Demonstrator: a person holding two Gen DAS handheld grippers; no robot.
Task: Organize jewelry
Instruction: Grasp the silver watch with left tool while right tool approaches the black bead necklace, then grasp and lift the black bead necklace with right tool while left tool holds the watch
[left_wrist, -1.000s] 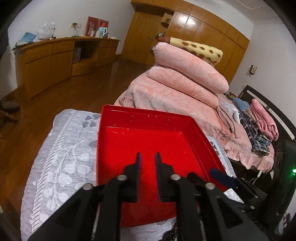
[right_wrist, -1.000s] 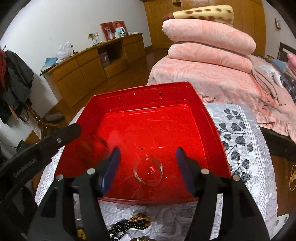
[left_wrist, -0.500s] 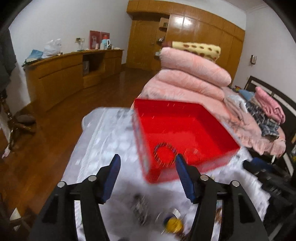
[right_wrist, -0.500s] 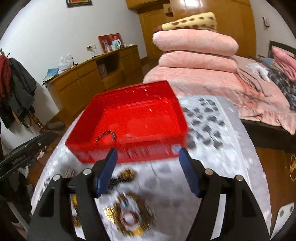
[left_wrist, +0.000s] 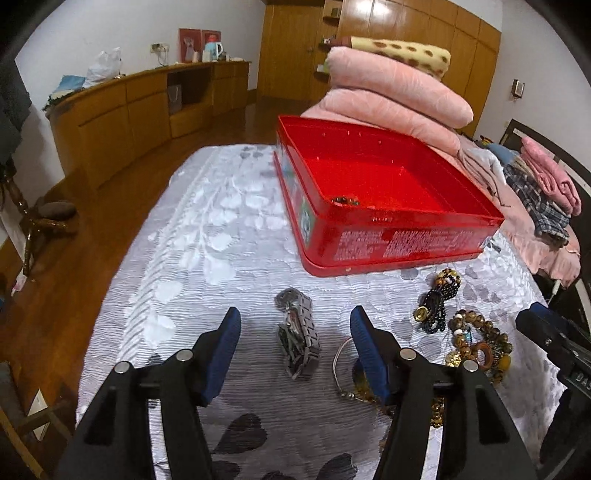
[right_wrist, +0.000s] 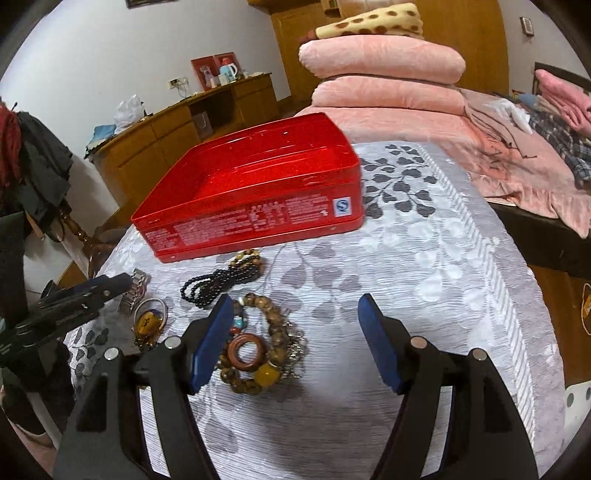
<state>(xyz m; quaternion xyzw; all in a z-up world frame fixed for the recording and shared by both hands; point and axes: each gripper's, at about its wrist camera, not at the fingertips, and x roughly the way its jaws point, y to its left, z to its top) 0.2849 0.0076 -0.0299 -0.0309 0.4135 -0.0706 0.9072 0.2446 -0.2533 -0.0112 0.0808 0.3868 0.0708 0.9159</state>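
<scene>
A red tin box (left_wrist: 384, 192) (right_wrist: 251, 192) stands open at the far side of the cloth-covered table (left_wrist: 207, 236), with a dark beaded bracelet (left_wrist: 345, 200) inside. My left gripper (left_wrist: 295, 321) is open just above a metal watch (left_wrist: 299, 339) (right_wrist: 135, 291), not touching it. A silver bangle (left_wrist: 341, 365) lies by its right finger. My right gripper (right_wrist: 295, 306) is open over bare cloth; a pile of wooden bead bracelets (right_wrist: 251, 354) (left_wrist: 476, 343) lies by its left finger. A black bead necklace (right_wrist: 221, 280) (left_wrist: 437, 302) lies in front of the tin.
Folded pink quilts (left_wrist: 399, 88) and a bed with clothes (right_wrist: 535, 147) lie behind and to the right of the table. A wooden sideboard (left_wrist: 129, 118) lines the left wall. The table's edges drop to a wooden floor (left_wrist: 55, 295).
Both grippers have drawn back from over the red tin to the near jewelry pile. The left jaws went from nearly shut to open; the right widened a little. A bracelet now lies in the tin.
</scene>
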